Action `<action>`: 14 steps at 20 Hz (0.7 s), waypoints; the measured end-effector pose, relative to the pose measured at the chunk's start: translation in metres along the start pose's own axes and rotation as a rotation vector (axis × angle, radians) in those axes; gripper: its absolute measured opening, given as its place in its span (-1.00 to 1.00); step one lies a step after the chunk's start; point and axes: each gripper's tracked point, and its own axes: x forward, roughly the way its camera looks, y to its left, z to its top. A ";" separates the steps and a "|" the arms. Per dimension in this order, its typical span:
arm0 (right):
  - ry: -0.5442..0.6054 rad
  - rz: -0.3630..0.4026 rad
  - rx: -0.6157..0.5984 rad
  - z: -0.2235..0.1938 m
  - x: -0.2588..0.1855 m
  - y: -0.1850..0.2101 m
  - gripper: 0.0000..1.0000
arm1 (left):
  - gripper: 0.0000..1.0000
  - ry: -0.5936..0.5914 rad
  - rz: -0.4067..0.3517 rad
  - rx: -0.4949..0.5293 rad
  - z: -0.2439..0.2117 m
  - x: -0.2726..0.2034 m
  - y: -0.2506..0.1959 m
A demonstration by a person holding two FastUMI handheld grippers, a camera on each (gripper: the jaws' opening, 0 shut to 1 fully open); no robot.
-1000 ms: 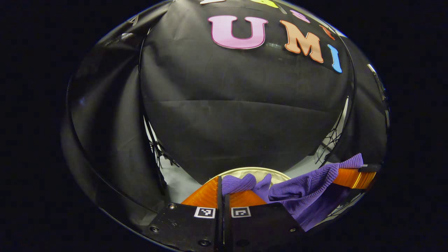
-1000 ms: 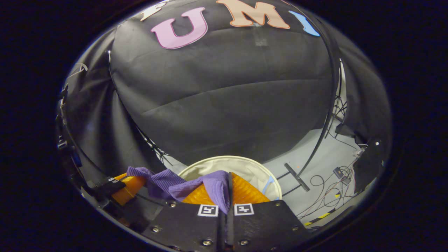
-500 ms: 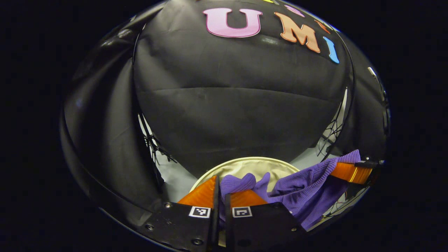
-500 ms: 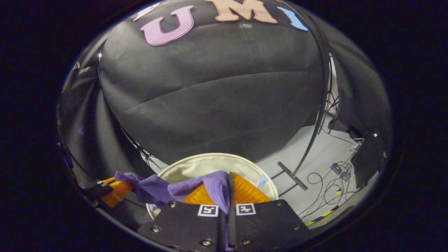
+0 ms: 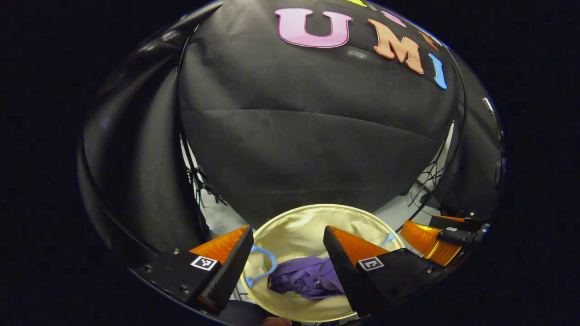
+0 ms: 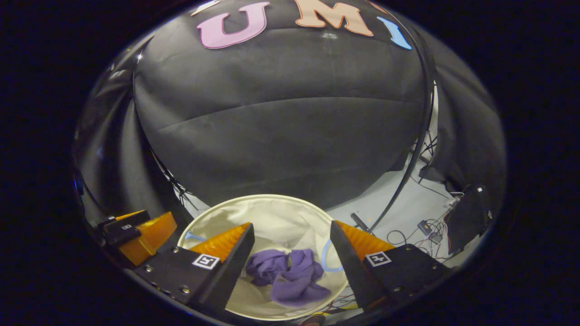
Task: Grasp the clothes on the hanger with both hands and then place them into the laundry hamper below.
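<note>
My left gripper (image 5: 285, 256) has its jaws spread wide with nothing between them, and my right gripper (image 6: 292, 253) is spread the same way. Both hang above the laundry hamper (image 6: 272, 206), a round cream fabric tub with blue handles (image 5: 262, 267) standing on the pale floor (image 6: 408, 203). The purple clothes (image 6: 287, 274) lie crumpled on the hamper's bottom, near its middle, apart from both pairs of jaws.

L gripper (image 5: 286, 253) and R gripper (image 6: 290, 246) are held side by side, tilted downward. Jaws of both are spread wide; nothing is gripped.
</note>
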 end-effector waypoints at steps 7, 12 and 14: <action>-0.021 -0.014 -0.014 0.014 -0.012 -0.002 0.96 | 0.94 0.029 0.012 0.030 0.002 -0.007 0.000; -0.032 -0.017 -0.013 0.035 -0.022 -0.006 1.00 | 0.93 0.025 0.026 0.033 0.019 -0.016 0.006; -0.046 -0.012 -0.015 0.047 -0.029 -0.006 0.96 | 0.93 0.006 0.020 0.026 0.031 -0.025 0.001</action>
